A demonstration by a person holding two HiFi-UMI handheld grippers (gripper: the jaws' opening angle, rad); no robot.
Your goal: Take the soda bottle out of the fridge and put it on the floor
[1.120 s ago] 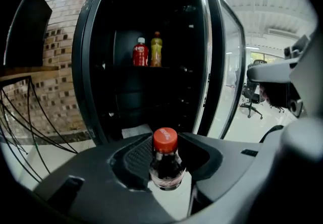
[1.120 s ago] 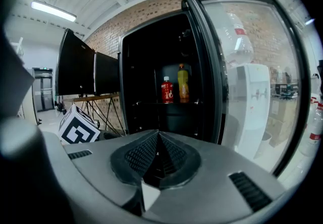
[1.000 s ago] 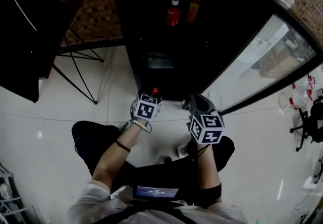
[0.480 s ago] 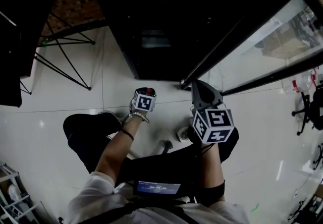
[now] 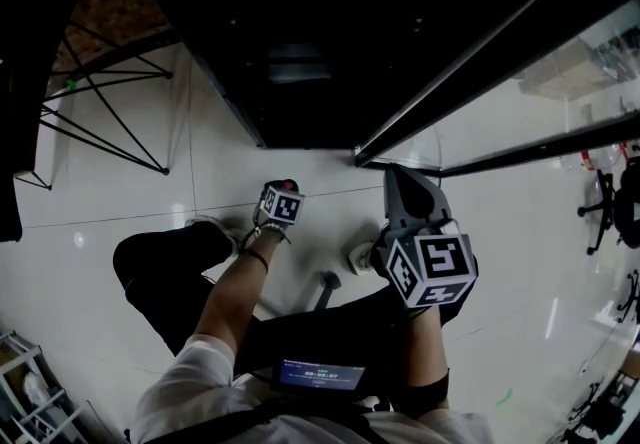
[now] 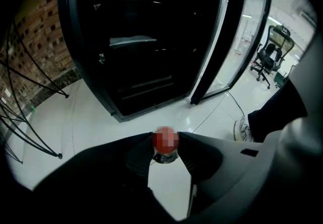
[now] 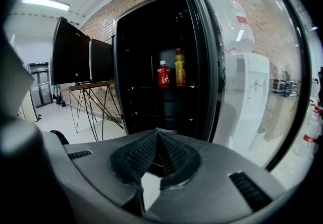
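Note:
The soda bottle (image 6: 165, 156), red-capped, is clamped at the neck between the dark jaws of my left gripper (image 6: 165, 145). In the head view that gripper (image 5: 285, 194) hangs low over the white floor just in front of the open fridge (image 5: 300, 82), with the bottle's red cap (image 5: 290, 184) showing beyond its marker cube. The bottle's body is hidden below the jaws. My right gripper (image 5: 408, 190) is held higher, to the right, near the foot of the glass door (image 5: 500, 72). Its jaws (image 7: 157, 134) are shut with nothing between them.
A red bottle (image 7: 163, 74) and an orange bottle (image 7: 179, 68) stand on a fridge shelf. A table with black wire legs (image 5: 100, 122) is at the left. My shoe (image 6: 241, 129) rests on the floor at the right; an office chair (image 6: 270, 51) stands beyond the door.
My left gripper has sunk toward the floor with the bottle and drawn back from the fridge. The right gripper has risen closer to the head camera, still shut.

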